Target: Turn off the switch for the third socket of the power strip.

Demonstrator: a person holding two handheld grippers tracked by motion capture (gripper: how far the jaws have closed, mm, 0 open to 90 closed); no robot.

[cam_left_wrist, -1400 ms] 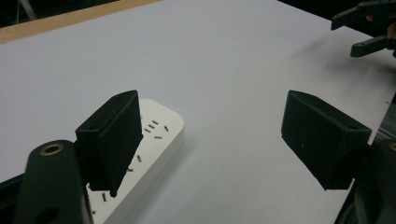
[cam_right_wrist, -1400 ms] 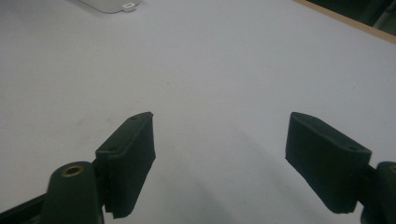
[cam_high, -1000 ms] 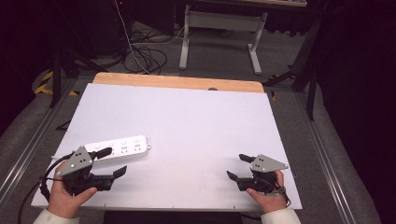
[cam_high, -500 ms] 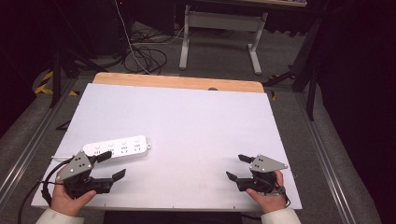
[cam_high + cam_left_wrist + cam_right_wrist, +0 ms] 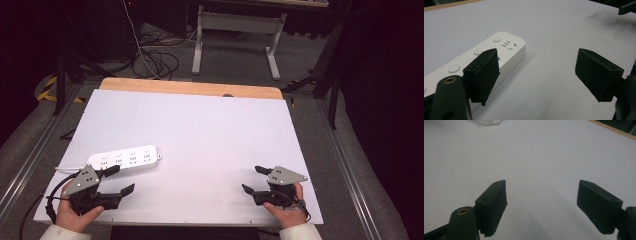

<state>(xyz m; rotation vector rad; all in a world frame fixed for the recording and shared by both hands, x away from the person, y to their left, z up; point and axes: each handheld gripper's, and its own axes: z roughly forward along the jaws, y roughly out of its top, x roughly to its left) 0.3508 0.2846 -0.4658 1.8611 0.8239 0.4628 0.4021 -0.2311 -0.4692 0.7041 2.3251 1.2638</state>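
Presently my left gripper [image 5: 116, 180] hangs with jaws spread, empty, just beside the near edge of the white power strip [image 5: 125, 159]; my right gripper [image 5: 253, 179], likewise spread and empty, sits well apart from the strip. Risk, as I judge it: one jaw nudging the strip across the white table [image 5: 210, 130], skewing any grasp

White table [image 5: 210, 125] bare across centre, top and right of frame. Only obstacle: power strip [image 5: 125, 159] lower left, just beside left gripper [image 5: 120, 180]. Right gripper [image 5: 252, 180] unobstructed, lower right.
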